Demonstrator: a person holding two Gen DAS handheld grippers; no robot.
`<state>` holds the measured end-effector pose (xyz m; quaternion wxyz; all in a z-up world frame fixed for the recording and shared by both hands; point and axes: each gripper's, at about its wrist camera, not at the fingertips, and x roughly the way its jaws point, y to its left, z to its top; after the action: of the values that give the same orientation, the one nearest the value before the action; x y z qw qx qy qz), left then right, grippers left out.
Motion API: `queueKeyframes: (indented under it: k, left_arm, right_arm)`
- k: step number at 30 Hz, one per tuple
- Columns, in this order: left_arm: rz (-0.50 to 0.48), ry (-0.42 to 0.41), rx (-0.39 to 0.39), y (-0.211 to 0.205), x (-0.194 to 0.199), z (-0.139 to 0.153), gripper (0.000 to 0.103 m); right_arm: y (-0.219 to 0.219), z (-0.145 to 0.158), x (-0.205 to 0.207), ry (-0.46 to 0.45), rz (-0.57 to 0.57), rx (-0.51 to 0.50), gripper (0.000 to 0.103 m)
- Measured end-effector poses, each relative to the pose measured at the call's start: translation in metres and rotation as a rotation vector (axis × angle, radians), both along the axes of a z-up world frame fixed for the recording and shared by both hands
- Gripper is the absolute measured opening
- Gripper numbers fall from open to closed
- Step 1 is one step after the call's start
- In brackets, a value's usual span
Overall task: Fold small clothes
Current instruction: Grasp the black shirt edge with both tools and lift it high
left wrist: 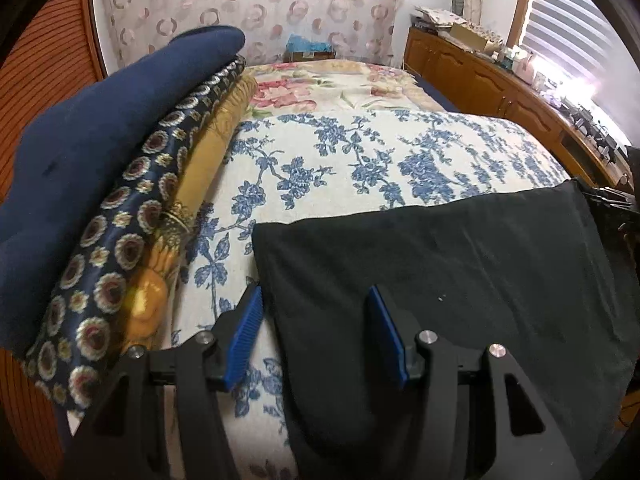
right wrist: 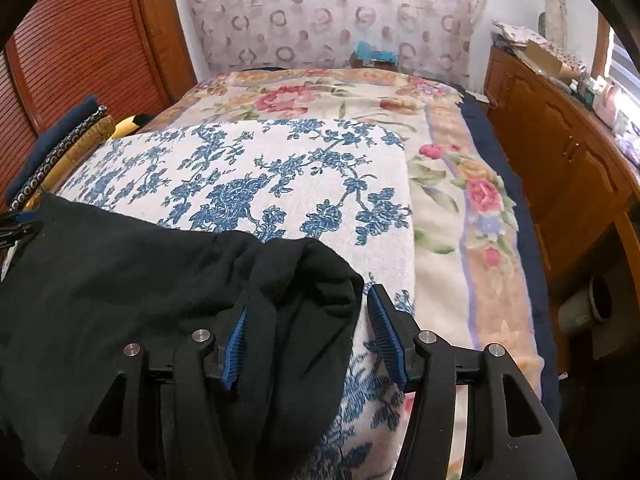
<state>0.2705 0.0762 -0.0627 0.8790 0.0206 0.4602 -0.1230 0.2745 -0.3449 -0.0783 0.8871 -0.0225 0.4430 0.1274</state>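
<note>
A black garment (left wrist: 460, 248) lies spread flat on a white towel with a blue flower print (left wrist: 360, 152) on the bed. My left gripper (left wrist: 314, 294) hovers low over the garment's near left edge. It is open, its left pad beside the cloth's edge and its right pad over the cloth. In the right wrist view the garment (right wrist: 120, 264) has a bunched, raised fold at its right end. My right gripper (right wrist: 307, 300) straddles that fold with its jaws spreading. The left pad touches the cloth and the right pad stands clear of it over the towel (right wrist: 260, 168).
A stack of folded fabrics (left wrist: 100, 160) in navy, patterned and gold lies along the bed's left side. A rose-print blanket (right wrist: 452, 208) covers the bed under the towel. A wooden cabinet (right wrist: 560, 152) with clutter on top runs along the right. A grey cylinder (right wrist: 584, 308) lies on the floor.
</note>
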Motion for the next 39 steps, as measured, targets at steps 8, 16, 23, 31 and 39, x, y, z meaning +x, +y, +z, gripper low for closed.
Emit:
queueKeyframes:
  k: [8,16,23,31,39]
  left_arm:
    - [-0.004,-0.015,0.022,-0.005,0.007,-0.002,0.054]
    - [-0.03,-0.036,-0.003,-0.01,0.005,-0.002,0.02]
    - [-0.081,-0.06,-0.024,-0.024,-0.017,0.016,0.004]
    - [-0.126,-0.188,-0.078,-0.029,-0.112,0.086,0.003]
    - [-0.138,-0.419,-0.119,-0.011,-0.214,0.208,0.003]
  right_arm:
    - [0.007,-0.006,0.003,-0.027,0.015,-0.001,0.058]
    - [0.012,-0.008,0.0,-0.032,0.05,0.013,0.036]
    - [0.028,0.006,-0.019,-0.047,0.127,0.017,0.011]
    - [0.016,0.089,-0.112,-0.221,0.133,0.026,0.01]
    - [0.012,0.189,-0.221,-0.412,0.162,-0.025,0.01]
